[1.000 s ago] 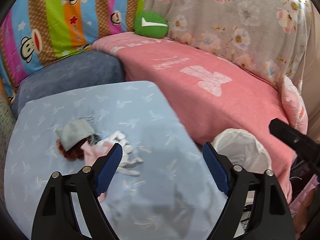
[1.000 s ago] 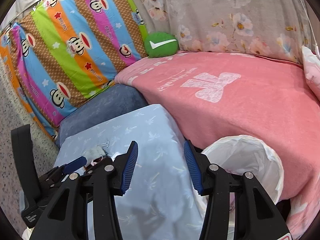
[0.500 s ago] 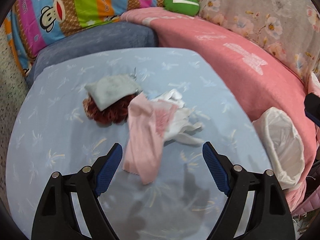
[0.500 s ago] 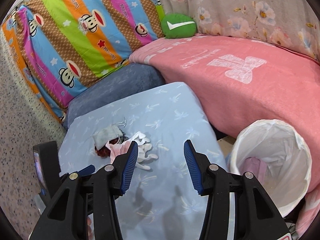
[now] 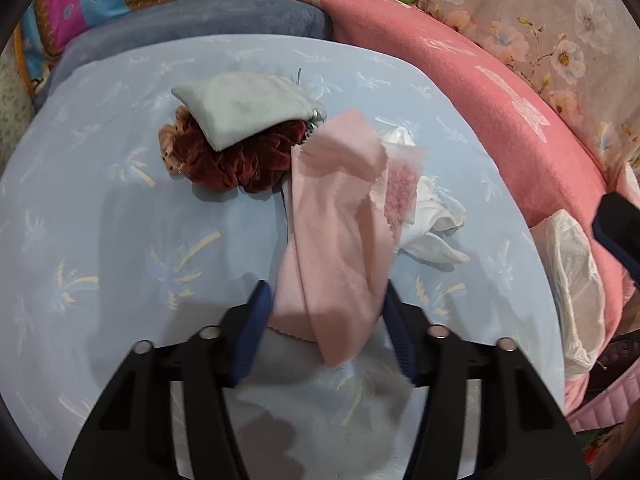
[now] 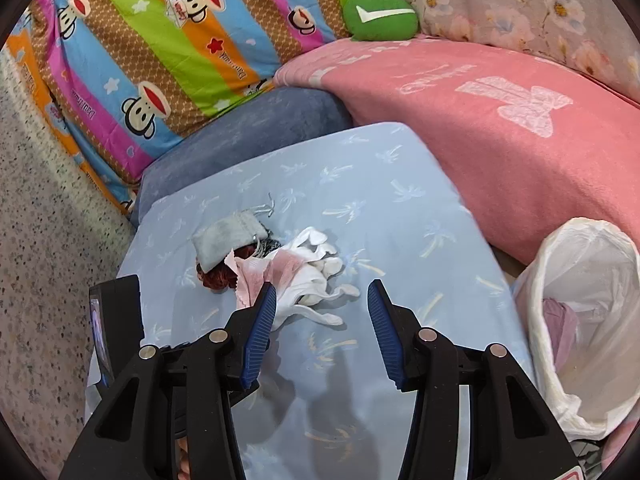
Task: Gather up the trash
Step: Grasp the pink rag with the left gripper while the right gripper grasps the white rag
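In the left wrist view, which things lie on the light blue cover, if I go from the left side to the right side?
Dark red scrunchie with the grey pouch on top of it → pink cloth, its near end between the closing jaws of the left gripper → white crumpled cloth.

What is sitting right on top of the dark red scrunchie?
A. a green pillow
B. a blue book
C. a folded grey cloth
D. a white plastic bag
C: the folded grey cloth lies over the dark red scrunchie on the light blue cover; the green pillow sits far back on the sofa.
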A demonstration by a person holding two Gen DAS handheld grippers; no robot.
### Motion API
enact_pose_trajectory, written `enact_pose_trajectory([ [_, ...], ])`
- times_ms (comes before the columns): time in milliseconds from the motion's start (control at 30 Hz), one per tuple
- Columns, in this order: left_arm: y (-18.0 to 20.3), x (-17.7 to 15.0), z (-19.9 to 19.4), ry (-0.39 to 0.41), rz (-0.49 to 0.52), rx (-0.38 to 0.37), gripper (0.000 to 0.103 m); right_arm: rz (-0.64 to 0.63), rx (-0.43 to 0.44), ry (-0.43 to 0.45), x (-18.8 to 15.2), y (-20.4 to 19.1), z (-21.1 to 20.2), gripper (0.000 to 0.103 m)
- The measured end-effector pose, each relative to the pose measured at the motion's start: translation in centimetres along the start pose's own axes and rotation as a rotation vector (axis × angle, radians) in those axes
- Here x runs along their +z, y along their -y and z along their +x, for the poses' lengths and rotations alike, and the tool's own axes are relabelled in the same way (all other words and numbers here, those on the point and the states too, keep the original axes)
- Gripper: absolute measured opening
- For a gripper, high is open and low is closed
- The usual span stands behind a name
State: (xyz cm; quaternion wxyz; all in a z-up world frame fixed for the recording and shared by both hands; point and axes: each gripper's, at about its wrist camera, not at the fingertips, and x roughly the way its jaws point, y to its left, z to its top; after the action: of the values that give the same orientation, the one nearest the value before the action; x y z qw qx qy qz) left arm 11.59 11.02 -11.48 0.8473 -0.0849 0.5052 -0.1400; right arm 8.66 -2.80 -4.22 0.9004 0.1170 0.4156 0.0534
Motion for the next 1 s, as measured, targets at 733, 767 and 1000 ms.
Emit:
enact_pose_trajectory([
  [733, -5.0, 1.1, -3.4, 0.058, -0.075, -0.040, 0.018, -0.074, 0.100, -0.139, 1.8, -7.2, 10.1, 0.044],
  [767, -5.2, 1.0, -3.3, 0.056, -0.078, -0.036, 0.018, -0.077, 0.093, -0.146, 1.7, -7.3, 10.7, 0.044],
  [1000, -5.8, 1.0, -2.8, 0.042, -0.082, -0.020, 0.018, -0.077, 0.072, -0.189, 0.5, -6.6, 12.8, 0.027],
])
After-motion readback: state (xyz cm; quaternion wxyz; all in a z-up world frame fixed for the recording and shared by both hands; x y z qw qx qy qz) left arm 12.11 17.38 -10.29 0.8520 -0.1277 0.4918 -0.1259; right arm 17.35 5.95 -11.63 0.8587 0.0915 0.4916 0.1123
